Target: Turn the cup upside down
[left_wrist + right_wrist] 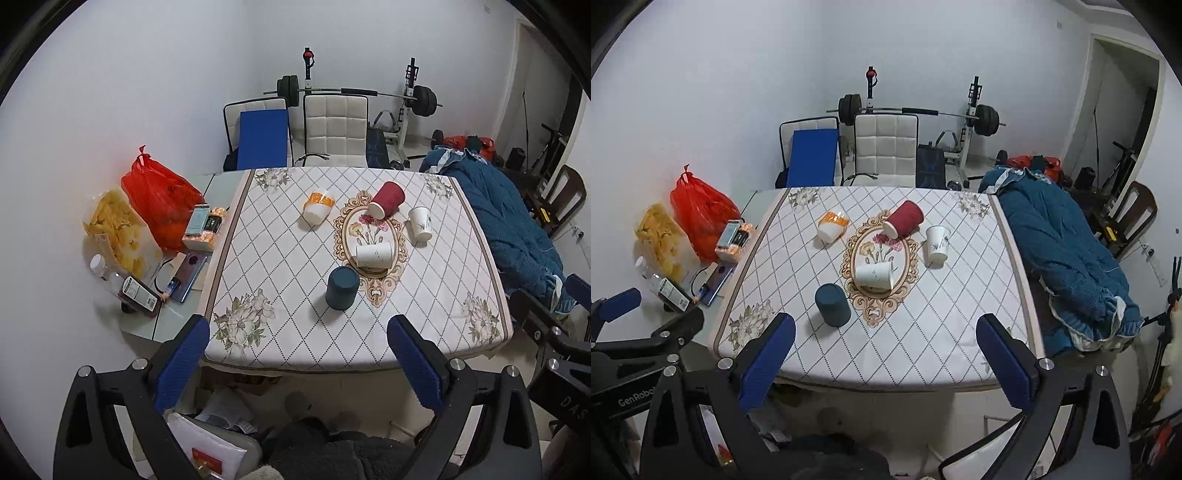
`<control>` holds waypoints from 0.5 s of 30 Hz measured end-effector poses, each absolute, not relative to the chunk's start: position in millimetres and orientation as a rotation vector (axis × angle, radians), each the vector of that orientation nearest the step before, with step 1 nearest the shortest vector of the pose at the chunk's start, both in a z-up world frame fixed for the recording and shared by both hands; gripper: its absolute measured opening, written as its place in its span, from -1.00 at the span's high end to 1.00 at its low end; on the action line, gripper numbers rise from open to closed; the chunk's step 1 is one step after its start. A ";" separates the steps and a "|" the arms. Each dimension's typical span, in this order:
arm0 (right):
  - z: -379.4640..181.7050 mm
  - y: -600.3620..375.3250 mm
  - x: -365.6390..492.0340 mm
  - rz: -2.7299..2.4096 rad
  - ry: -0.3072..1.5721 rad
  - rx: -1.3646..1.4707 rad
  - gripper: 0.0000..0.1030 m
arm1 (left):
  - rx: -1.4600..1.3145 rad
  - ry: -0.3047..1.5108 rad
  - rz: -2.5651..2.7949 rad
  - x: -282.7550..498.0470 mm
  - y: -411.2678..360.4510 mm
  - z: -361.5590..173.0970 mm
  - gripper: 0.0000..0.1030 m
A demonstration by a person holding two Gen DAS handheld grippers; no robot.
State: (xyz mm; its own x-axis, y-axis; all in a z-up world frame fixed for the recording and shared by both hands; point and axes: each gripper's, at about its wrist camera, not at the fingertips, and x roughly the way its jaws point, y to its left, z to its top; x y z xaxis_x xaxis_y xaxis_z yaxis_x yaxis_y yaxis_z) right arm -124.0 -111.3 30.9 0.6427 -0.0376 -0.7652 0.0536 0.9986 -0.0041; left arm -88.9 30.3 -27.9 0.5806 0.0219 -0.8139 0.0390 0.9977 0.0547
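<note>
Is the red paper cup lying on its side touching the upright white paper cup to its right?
Apart. In the right wrist view, a strip of tablecloth shows between the red paper cup and the upright white paper cup.

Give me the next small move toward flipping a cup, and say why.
Probably bring the right gripper forward toward the upright white cup. Both grippers hang open and empty short of the table. That cup alone stands mouth up; the dark blue cup is already upside down, and the red cup and the other white cup lie on their sides.
</note>
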 end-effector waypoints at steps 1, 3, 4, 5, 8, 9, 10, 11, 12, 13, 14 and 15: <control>33.9 -112.3 -125.3 -0.052 0.872 0.023 -0.95 | 0.061 0.948 -0.009 -89.9 31.4 -25.9 -0.91; 38.3 -114.6 -126.1 -0.054 0.869 0.023 -0.95 | 0.058 0.945 -0.006 -93.0 32.8 -22.7 -0.91; 40.9 -115.0 -127.0 -0.054 0.869 0.021 -0.95 | 0.055 0.945 -0.004 -94.3 33.6 -21.6 -0.91; 42.5 -116.0 -127.1 -0.052 0.870 0.026 -0.95 | 0.054 0.945 -0.001 -95.3 34.1 -20.8 -0.91; 47.3 -118.2 -128.3 -0.054 0.867 0.025 -0.95 | 0.048 0.948 -0.001 -97.3 35.3 -19.6 -0.91; 48.4 -118.5 -128.9 -0.054 0.866 0.027 -0.95 | 0.050 0.948 -0.001 -98.1 35.4 -19.5 -0.91; 49.3 -118.8 -129.3 -0.052 0.867 0.030 -0.95 | 0.050 0.949 -0.001 -98.5 35.1 -19.4 -0.91; 49.1 -118.8 -129.1 -0.049 0.869 0.032 -0.95 | 0.049 0.950 -0.003 -98.0 35.6 -19.5 -0.91; 50.2 -118.7 -129.7 -0.050 0.869 0.031 -0.95 | 0.049 0.950 -0.004 -98.6 35.1 -19.3 -0.91; 50.1 -119.1 -129.8 -0.050 0.868 0.030 -0.95 | 0.048 0.951 -0.004 -99.2 35.4 -19.1 -0.91; 50.4 -119.2 -130.0 -0.046 0.869 0.033 -0.95 | 0.050 0.951 -0.004 -99.4 35.4 -18.9 -0.91; 51.1 -119.3 -130.2 -0.045 0.870 0.033 -0.95 | 0.050 0.951 -0.003 -99.3 35.5 -19.1 -0.91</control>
State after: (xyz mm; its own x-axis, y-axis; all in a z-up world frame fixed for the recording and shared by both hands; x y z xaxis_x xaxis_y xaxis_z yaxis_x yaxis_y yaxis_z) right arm -130.2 -119.3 51.1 0.6440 -0.0260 -0.7646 0.0529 0.9985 0.0106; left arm -99.3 35.5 -19.1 0.5813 0.0192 -0.8134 0.0250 0.9988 0.0414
